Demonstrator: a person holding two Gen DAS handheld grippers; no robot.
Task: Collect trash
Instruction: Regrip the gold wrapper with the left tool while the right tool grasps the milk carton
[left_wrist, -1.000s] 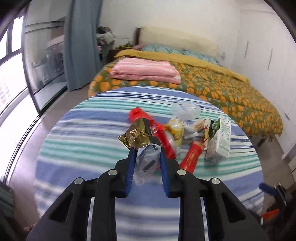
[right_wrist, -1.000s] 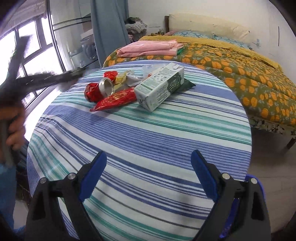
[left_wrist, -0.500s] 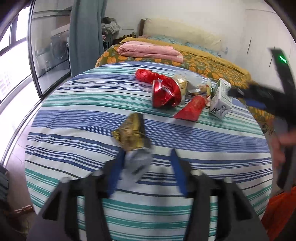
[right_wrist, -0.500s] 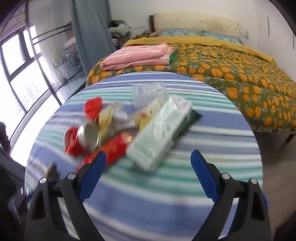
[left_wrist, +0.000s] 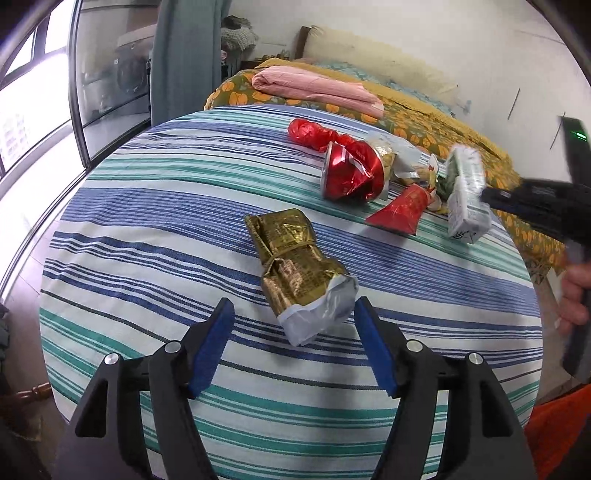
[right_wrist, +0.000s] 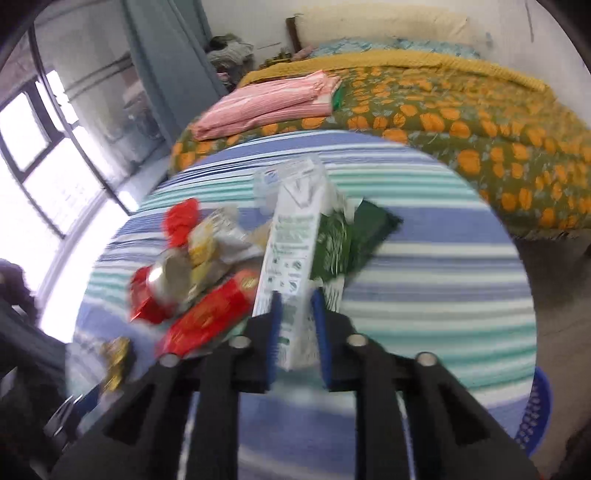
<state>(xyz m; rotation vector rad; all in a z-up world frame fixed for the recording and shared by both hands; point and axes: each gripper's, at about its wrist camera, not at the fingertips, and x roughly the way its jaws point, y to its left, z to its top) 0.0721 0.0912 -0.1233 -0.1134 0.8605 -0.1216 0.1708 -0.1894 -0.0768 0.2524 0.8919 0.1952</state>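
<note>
The milk carton (right_wrist: 295, 266) is lying in the trash pile at the far side of the round striped table (right_wrist: 424, 317), and the right gripper (right_wrist: 297, 328) is clamping its near end. Lifting it straight up is safest, because the red wrapper (right_wrist: 210, 314) is touching it. The left gripper (left_wrist: 295, 343) is standing open, its jaws just opening, with the gold wrapper (left_wrist: 291, 258) loose on the cloth before them. Open cloth is lying all around.

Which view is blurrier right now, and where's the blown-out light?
Right wrist view: motion blur across the trash pile and striped tablecloth; carton between the jaws is soft. Left wrist view: gold wrapper sharp, only the carton at the right edge smeared. Windows on the left blown out in both.
</note>
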